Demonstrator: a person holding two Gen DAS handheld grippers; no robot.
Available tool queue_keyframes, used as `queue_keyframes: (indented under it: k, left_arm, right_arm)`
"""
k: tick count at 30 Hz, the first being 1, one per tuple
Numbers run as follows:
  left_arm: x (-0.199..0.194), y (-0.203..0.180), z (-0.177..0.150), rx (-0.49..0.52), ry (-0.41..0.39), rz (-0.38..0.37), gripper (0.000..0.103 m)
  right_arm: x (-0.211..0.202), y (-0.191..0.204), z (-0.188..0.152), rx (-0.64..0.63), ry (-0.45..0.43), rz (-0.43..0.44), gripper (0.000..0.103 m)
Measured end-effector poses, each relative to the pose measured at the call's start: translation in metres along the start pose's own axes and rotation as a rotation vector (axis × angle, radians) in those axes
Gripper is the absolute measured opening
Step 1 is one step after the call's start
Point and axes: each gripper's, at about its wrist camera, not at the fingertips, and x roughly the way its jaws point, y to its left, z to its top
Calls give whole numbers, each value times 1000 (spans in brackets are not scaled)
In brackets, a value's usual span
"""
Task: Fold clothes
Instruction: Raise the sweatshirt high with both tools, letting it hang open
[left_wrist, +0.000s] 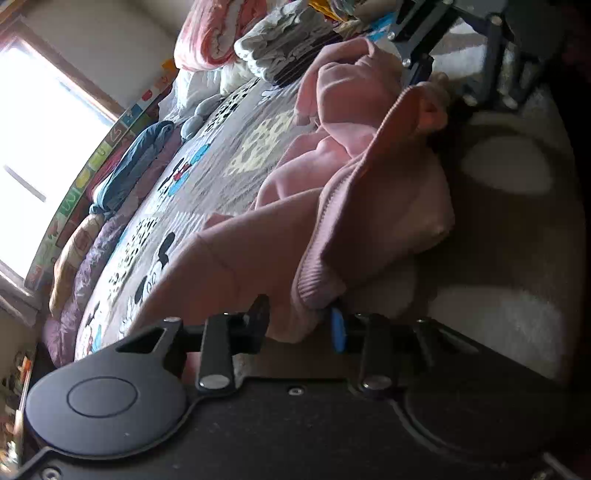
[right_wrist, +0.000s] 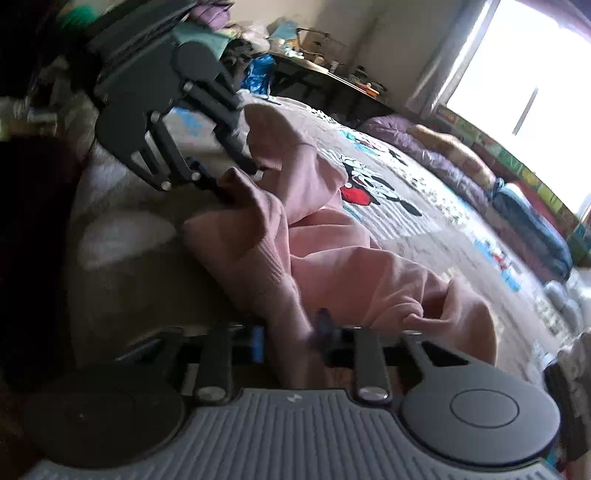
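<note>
Pink zip-up garment (left_wrist: 306, 221): it lies rumpled on the cartoon-print bedspread (left_wrist: 207, 173), at the bed's near edge, with its ribbed hem band lifted off the cover. The left gripper (left_wrist: 301, 325) is pinched onto one end of that ribbed band; the right gripper (right_wrist: 291, 339) is pinched onto the other end. Judged status: folding barely begun. No crease is made, and a sleeve and the hood lie bunched on the bedspread. Smoothing flat and every fold remain. Orientation: the hem faces the bed's near edge, the body running away across the bedspread toward the window side (right_wrist: 517, 66); the long axis follows that line. A stack of folded clothes (left_wrist: 280, 48) sits beyond the garment.
</note>
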Motion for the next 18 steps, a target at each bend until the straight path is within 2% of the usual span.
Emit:
queue_keyframes:
  k: [3,5,9,13,18]
  left_arm:
    - [-14,15,12,-96,-5,6,15]
    - [-28,30,23,-168,-34,9,15]
    - [-60,60,49,-259,-98,63,14]
    - [-91,85,80,-294,-150,122,13]
    - [-128,111,108,-311,-188,190,12]
  right_arm:
    - [-19,-12,8,57,-42,1,14]
    - [-35,-22,16,69,-66,-9,13]
    - [-66,-47,36,115,-120,-23,11]
    - [-102,-81,66,128,-179,-44,10]
    - [-144,-115,104,87,-236,-66,9]
